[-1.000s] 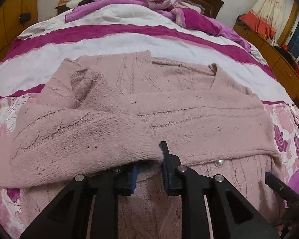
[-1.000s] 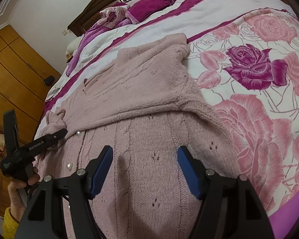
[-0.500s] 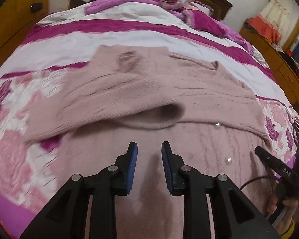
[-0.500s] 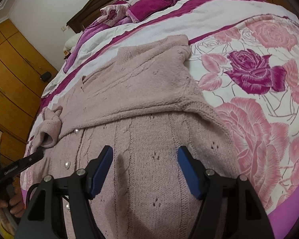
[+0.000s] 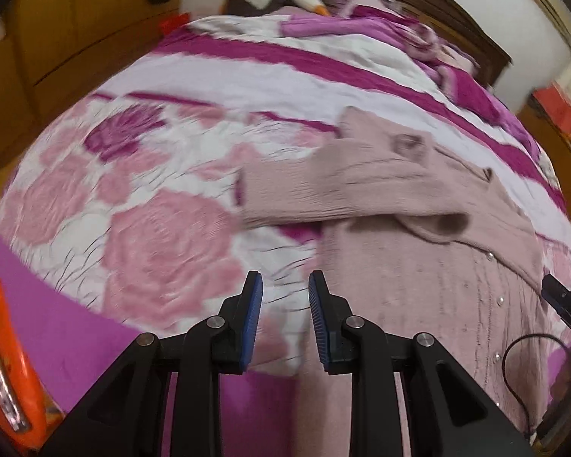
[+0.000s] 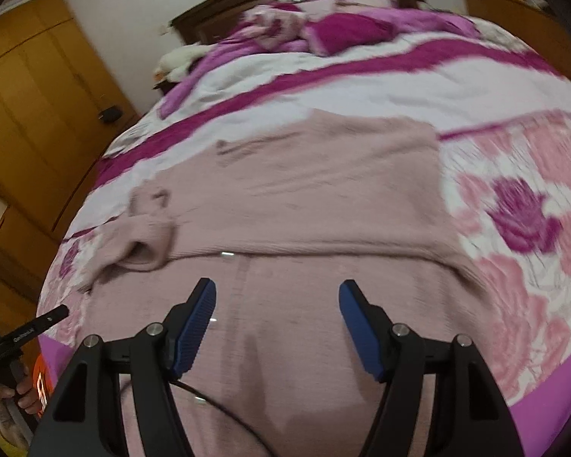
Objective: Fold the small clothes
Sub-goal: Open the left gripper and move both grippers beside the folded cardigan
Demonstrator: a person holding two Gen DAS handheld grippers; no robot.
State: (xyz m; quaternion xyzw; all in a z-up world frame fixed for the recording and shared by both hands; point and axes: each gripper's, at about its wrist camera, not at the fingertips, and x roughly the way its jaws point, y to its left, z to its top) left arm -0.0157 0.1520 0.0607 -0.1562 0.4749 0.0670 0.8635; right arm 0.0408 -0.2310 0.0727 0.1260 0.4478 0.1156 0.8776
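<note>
1. Pink knit cardigan [image 6: 308, 205] lies flat on the floral bedspread [image 5: 141, 205], both sleeves folded across its chest.
2. Left tool [image 5: 285, 320], fingers slightly parted and holding nothing, hovers at the cardigan's left hem edge.
3. Right tool [image 6: 278, 327], spread wide and empty, hovers over the cardigan's lower front.

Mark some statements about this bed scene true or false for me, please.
1. The cardigan lies on the bed. True.
2. The left gripper grips a sleeve. False: its jaws are apart and hold nothing.
3. One sleeve is folded across the cardigan's chest. True.
4. The right gripper is shut. False: its jaws stand wide open above the cardigan.
5. The cardigan is blue. False: it is dusty pink.
</note>
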